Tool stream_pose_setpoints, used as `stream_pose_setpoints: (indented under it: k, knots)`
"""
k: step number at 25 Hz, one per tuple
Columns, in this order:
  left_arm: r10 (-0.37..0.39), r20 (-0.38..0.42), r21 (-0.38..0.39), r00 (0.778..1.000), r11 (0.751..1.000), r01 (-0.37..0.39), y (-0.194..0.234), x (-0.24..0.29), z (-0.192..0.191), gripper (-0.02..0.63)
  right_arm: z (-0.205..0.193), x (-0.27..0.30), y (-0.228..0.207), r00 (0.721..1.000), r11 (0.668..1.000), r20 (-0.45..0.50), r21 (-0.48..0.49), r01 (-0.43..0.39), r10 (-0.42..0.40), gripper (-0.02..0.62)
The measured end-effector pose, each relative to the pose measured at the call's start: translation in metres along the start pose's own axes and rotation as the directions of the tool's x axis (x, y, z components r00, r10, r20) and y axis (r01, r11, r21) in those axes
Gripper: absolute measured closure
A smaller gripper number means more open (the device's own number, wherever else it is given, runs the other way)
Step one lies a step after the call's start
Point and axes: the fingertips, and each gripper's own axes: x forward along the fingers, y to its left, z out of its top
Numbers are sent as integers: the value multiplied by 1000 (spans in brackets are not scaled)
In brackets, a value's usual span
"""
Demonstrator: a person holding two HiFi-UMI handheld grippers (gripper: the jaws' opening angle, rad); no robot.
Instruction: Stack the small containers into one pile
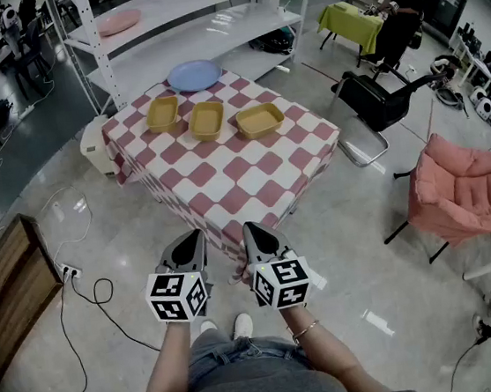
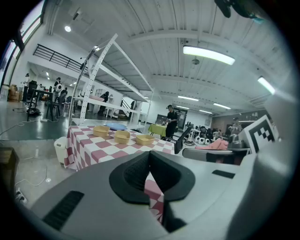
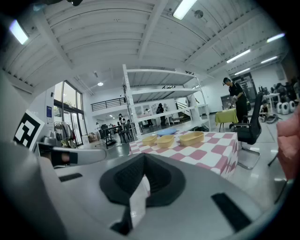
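A person stands on a glossy grey floor, facing a square counter draped in a red-and-white checked cloth, with a gripper in each hand.

At far left a wooden panel lies on the floor, and a white bin stands beside the counter's left corner.

The left gripper is held low in front of the person's waist, near the counter's closest corner. Its fingers are pressed together with nothing between them.

Three small tan containers sit in a row across the far half of the counter, each on its own and none stacked. They are the left container, the middle container and the right container. They are near one another but not touching, and well apart from both grippers. A blue plate lies behind them at the far edge. Beyond it stands a white shelf unit with a pink plate on it.

The right gripper is just beside the left one, at the same height. Its fingers are also closed tip to tip and empty.

To the right stand a black office chair and a pink chair.
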Motion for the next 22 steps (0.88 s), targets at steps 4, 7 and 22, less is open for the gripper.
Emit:
stream_pose_setpoints:
  k: [4, 7, 22]
  knots:
    - [-1, 0, -3, 1000, 1000, 1, 0, 4, -1, 589, 0, 2, -5, 1000, 1000, 2, -4, -6, 6, 588]
    - [-4, 1, -4, 1000, 1000, 4, -3, 5, -3, 589, -1, 2, -6, 1000, 1000, -5, -5, -12, 12, 586]
    - [40, 9, 2, 999, 999, -40, 14, 9, -3, 589, -4, 14, -11, 999, 1000, -27, 13, -23, 24, 586]
